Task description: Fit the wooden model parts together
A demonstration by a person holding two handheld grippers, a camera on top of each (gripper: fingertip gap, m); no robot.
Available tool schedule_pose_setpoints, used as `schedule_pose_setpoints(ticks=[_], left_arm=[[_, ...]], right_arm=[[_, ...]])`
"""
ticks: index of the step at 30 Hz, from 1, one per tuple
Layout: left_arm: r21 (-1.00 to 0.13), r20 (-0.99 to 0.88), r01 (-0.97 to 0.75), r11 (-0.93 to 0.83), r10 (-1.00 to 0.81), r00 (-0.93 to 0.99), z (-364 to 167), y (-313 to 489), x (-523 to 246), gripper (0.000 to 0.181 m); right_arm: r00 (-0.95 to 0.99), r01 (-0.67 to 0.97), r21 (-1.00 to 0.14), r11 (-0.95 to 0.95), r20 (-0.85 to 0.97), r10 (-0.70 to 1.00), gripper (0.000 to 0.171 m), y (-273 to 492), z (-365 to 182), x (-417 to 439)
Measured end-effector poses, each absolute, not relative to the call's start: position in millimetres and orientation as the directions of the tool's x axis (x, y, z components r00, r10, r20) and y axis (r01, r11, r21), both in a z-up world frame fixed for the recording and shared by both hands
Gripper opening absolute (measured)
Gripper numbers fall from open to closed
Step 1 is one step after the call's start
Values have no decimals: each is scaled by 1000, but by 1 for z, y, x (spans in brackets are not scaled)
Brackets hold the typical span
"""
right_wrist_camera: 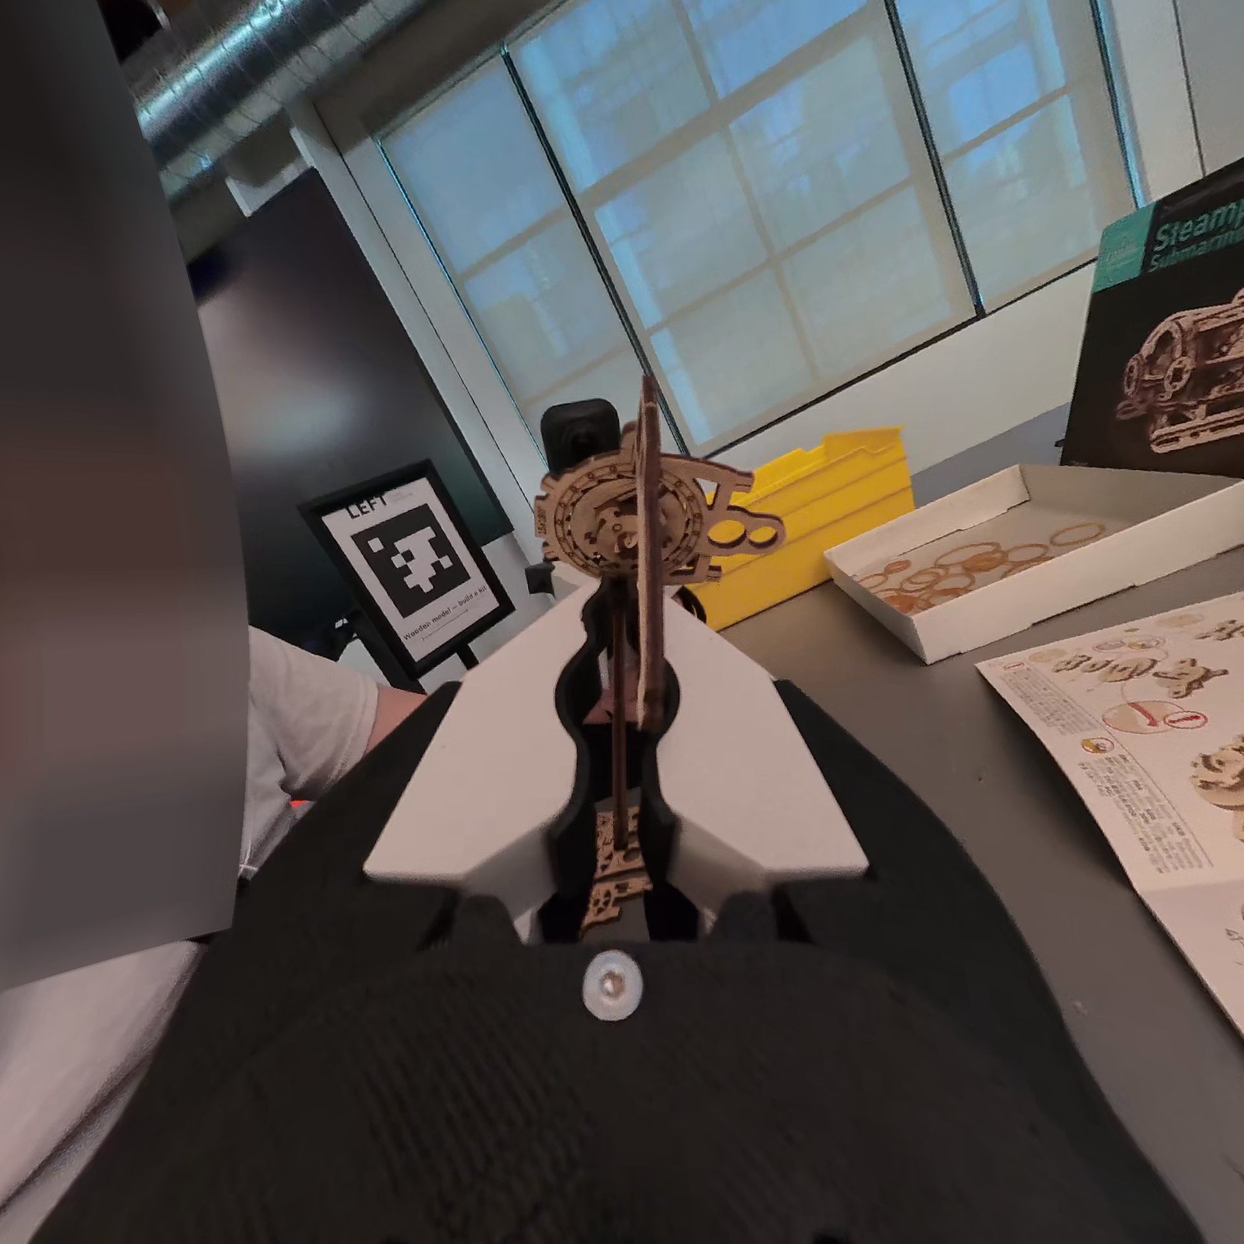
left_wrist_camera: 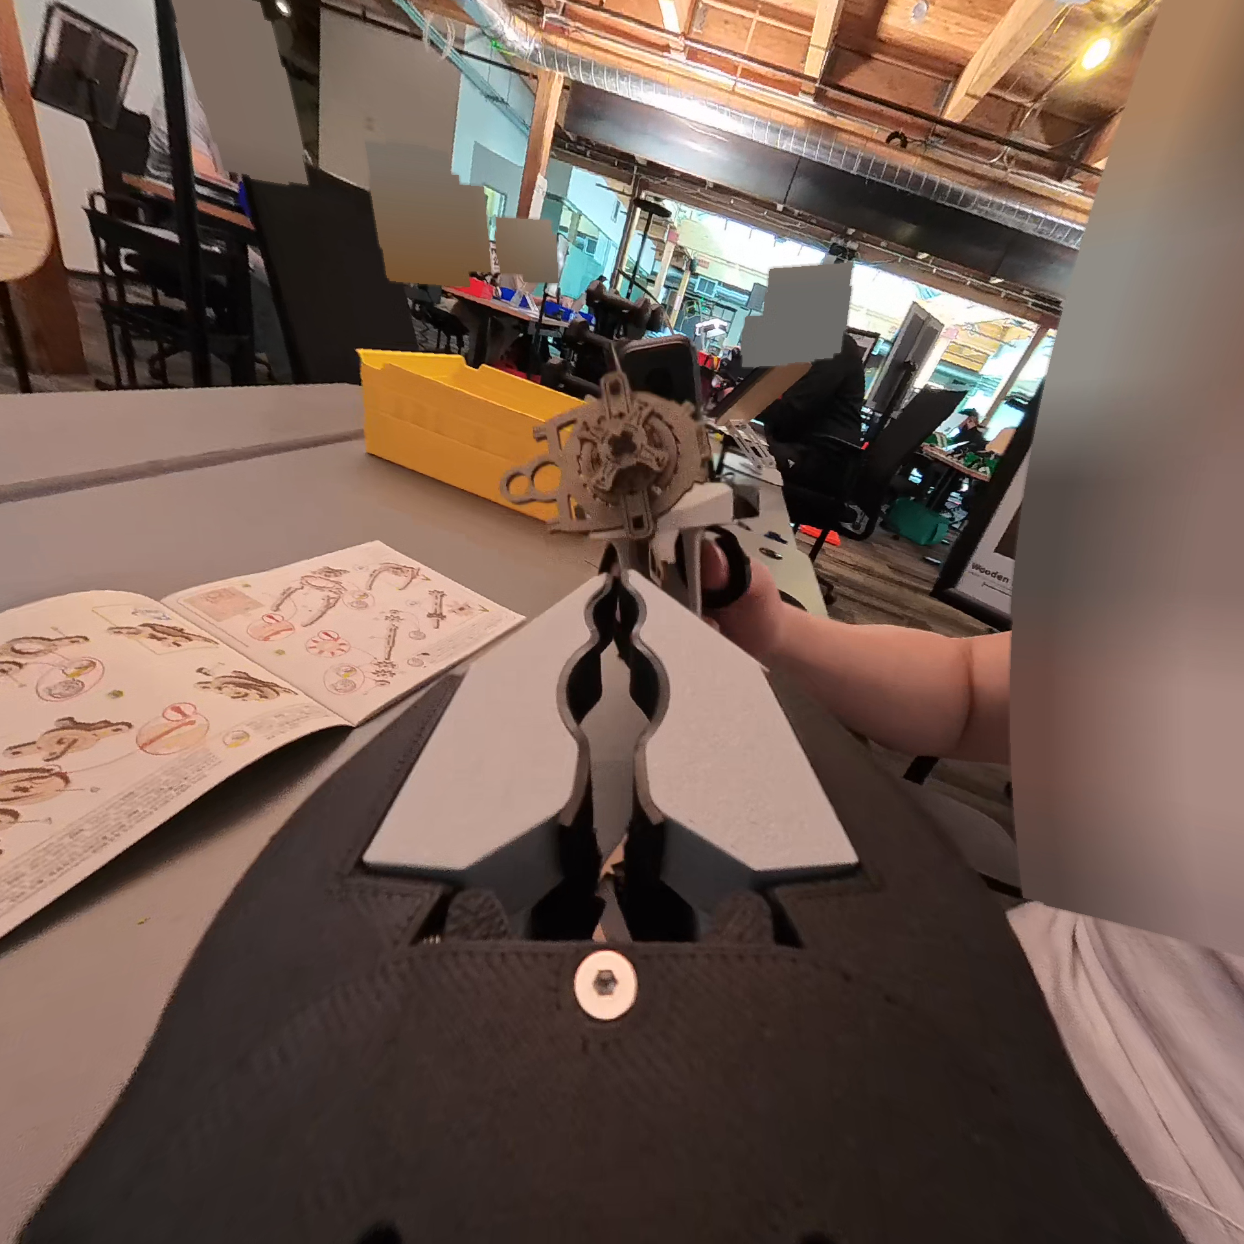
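Both grippers are meeting at the wooden model, up above the table.

The left gripper (left_wrist_camera: 614,585) and right gripper (right_wrist_camera: 623,606) are gripping the model (left_wrist_camera: 623,464) from opposite sides — the bin (left_wrist_camera: 458,431) is sitting behind it, the booklet (left_wrist_camera: 222,673) lying left of the left gripper, the tray (right_wrist_camera: 1010,559) resting beside the bin, before the box (right_wrist_camera: 1164,350).

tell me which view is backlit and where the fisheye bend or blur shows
Left wrist view: bright openings behind leave the wooden model grey and dim, and the table edge bows. Right wrist view: pale windows with bent frames, the model warmer and sharper, the booklet stretched and soft at the edge.
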State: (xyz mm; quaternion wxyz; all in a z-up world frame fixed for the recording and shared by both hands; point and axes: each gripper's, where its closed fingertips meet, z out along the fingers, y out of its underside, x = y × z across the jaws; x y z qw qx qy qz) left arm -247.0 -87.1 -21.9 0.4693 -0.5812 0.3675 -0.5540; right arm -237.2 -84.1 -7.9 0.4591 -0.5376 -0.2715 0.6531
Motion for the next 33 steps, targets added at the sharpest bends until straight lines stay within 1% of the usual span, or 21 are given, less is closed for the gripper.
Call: schedule_pose_setpoints(ticks=[1, 6, 8, 12, 20, 24, 33], left_arm=[[-948, 314, 96, -304, -943, 107, -22, -87, -247, 0], [-948, 314, 82, -308, -946, 82, -23, -91, -243, 15], [-952, 303, 62, -298, -949, 89, -26, -92, -240, 15], [-953, 301, 46, -298, -949, 88, -28, -92, -240, 7], [-954, 301, 33, -299, -948, 100, -29, -91, -243, 6], [-952, 305, 38, -303, -946, 110, -30, -89, -243, 6], [-913, 403, 106, -395, -913, 70, -24, -83, -249, 6]], right_arm=[[15, -299, -854, -425, -449, 893, 0, -83, -10, -235], [41, -203, -888, -414, -430, 902, 0, -88, -21, -244], [39, -178, -890, -420, -433, 901, 0, -90, -25, -248], [37, -164, -888, -430, -441, 896, 0, -90, -28, -250], [21, -168, -865, -474, -484, 875, 0, -88, -29, -251], [-5, -175, -842, -510, -517, 856, 5, -88, -29, -251], [-10, -216, -819, -532, -543, 839, 3, -83, -23, -244]])
